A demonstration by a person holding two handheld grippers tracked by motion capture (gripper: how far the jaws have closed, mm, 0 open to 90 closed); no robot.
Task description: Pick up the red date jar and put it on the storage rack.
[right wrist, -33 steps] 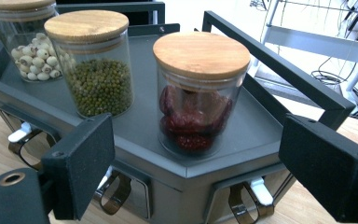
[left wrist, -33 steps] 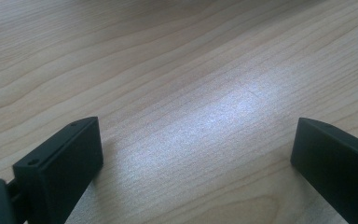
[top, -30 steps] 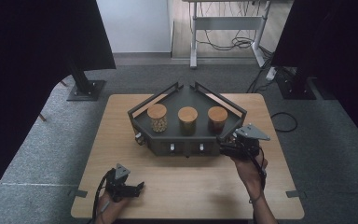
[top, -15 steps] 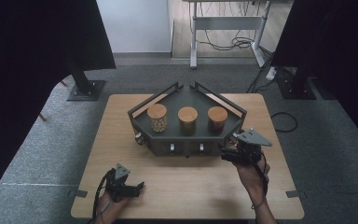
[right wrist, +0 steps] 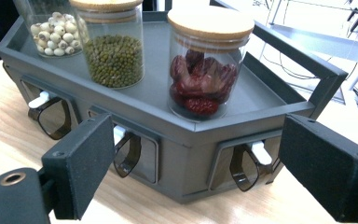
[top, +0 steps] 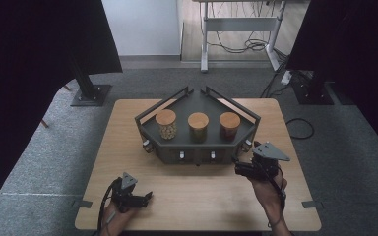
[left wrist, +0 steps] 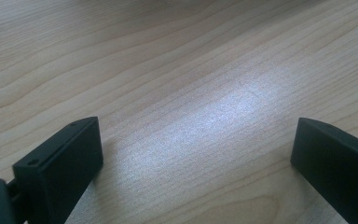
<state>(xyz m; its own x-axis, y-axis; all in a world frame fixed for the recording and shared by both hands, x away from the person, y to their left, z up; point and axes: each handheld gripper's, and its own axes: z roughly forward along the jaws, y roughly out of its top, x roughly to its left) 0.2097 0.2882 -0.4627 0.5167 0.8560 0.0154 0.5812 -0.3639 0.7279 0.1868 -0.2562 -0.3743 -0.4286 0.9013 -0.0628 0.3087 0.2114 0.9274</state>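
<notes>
I see no readable text, labels, brands, numbers or signs anywhere: nothing on the jars, nothing on the grey rack, nothing on the table.

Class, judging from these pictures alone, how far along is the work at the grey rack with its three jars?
Done: nothing visibly; all three jars stand corked on the rack. In hand: the right claw, open and empty, points at the rack's right front, near the jar of red fruit. The left claw lies open over bare table. Left: probably every handling step.
</notes>
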